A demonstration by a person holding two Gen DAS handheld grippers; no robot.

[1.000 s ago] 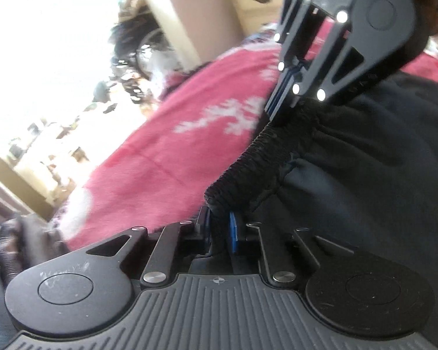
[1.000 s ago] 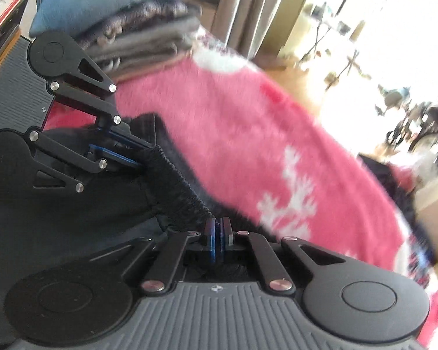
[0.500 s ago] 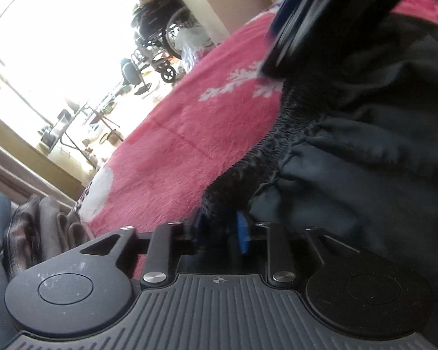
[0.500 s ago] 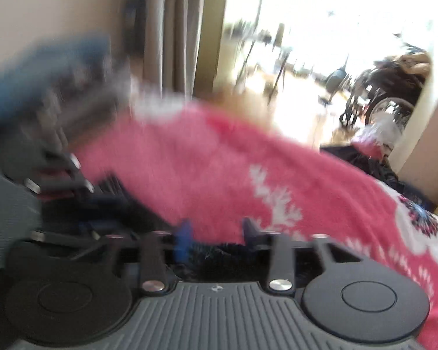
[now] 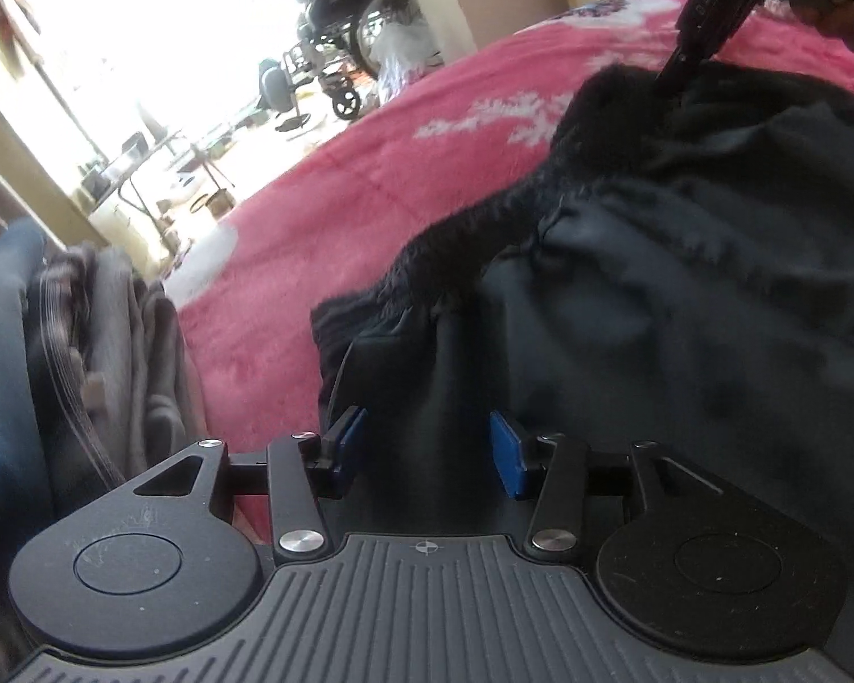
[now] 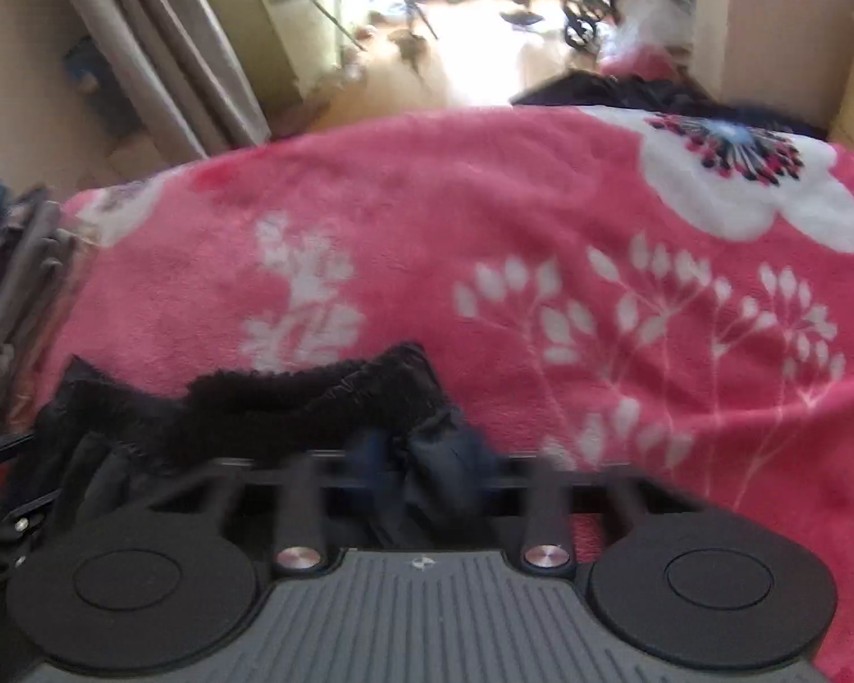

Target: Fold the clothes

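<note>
black garment [image 5: 683, 296]: lying bunched on the pink floral blanket [image 6: 541, 239], its gathered waistband [image 6: 290, 404] running along the edge nearest the blanket's open area. left gripper [image 5: 427, 449]: fingers standing apart, dark cloth lying between the blue pads [image 5: 506, 455] without being pinched. right gripper [image 6: 421, 484]: blurred, finger spacing impossible to tell, cloth bunching over it. folded clothes stack [image 5: 102, 353]: sitting beside the blanket's left edge.

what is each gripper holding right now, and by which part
Left gripper: nothing, jaws open over the dark garment. Right gripper: too blurred to tell, with the garment's elastic waistband bunched at it.
</note>
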